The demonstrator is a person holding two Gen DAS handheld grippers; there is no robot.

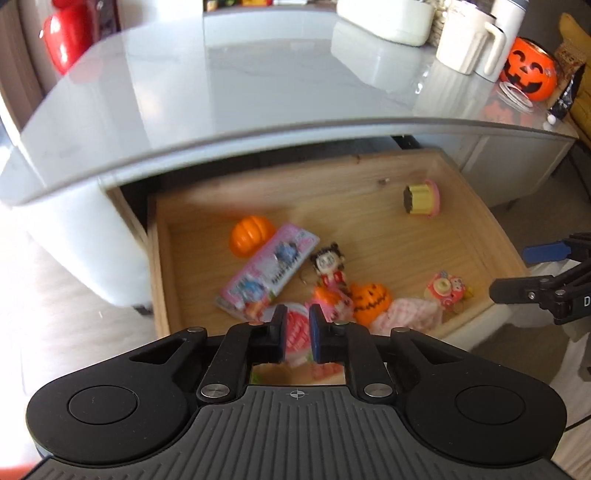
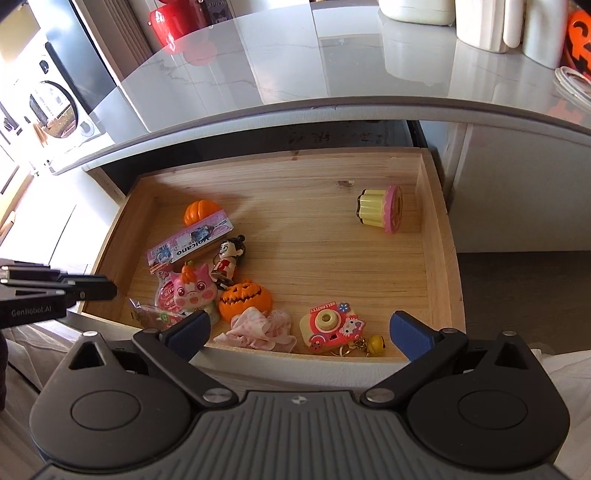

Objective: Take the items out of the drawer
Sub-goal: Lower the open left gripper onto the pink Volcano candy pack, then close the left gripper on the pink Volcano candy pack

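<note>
The wooden drawer (image 2: 443, 236) stands pulled out under the grey tabletop. In it lie a plain orange pumpkin (image 2: 199, 211), a pink packet (image 2: 192, 240), a small doll keychain (image 2: 231, 258), a pink pig toy (image 2: 192, 291), a jack-o'-lantern (image 2: 245, 297), a pink cloth (image 2: 258, 328), a pink camera toy (image 2: 330, 326) and a yellow-pink cup toy (image 2: 380, 208). My right gripper (image 2: 300, 318) hangs wide open over the drawer's front edge, above the cloth and the camera. My left gripper (image 1: 298, 325) is shut and holds nothing; it hovers at the front left corner.
The glossy grey tabletop (image 1: 258, 81) overhangs the back of the drawer. On it stand white jugs (image 1: 469, 40), a white container (image 1: 388, 18) and an orange pumpkin bucket (image 1: 530, 74). A red object (image 1: 66, 37) sits beyond the far left.
</note>
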